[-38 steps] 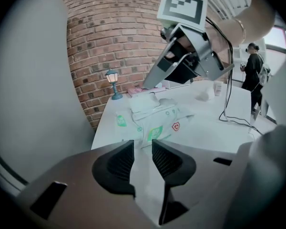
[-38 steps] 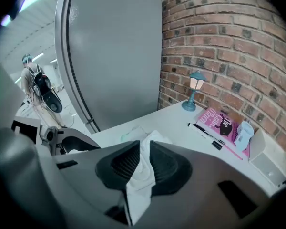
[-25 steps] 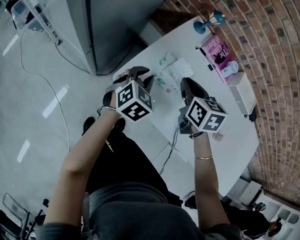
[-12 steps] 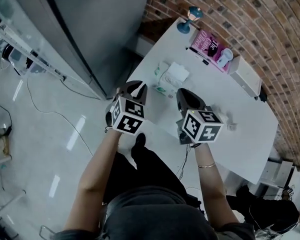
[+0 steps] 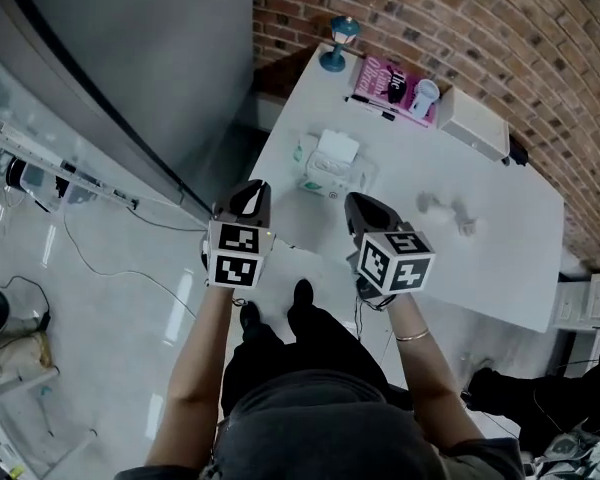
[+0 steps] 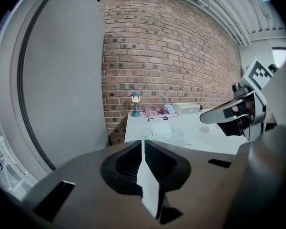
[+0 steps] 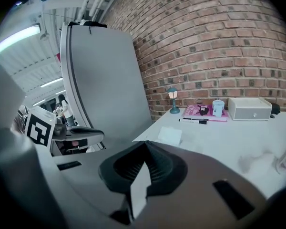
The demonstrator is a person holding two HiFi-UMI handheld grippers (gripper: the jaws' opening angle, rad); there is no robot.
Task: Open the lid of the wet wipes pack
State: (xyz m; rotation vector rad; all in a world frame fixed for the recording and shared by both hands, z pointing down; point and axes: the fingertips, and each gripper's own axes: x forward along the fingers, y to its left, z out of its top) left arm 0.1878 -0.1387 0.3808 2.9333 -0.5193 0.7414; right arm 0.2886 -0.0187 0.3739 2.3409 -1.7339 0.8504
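The wet wipes pack (image 5: 329, 165) lies on the white tabletop (image 5: 480, 258), close to its left edge, at 12 o'clock from both claws. Its white lid (image 5: 338, 147) looks tipped up a bit. It is too small to be sure, so the pack may be open or shut.

The left claw (image 5: 252, 200) and the right claw (image 5: 365, 208) hang in the air by the near edge, well apart from the pack. Both have just been closing and are pinched together with nothing in them.

Here is what could go wrong, I think. The pack looks soft and light, so a push from a claw could slide it off the edge. A pinched-up claw can only poke, not grab, so the lid could slip away. The two claws are near each other and could bump.
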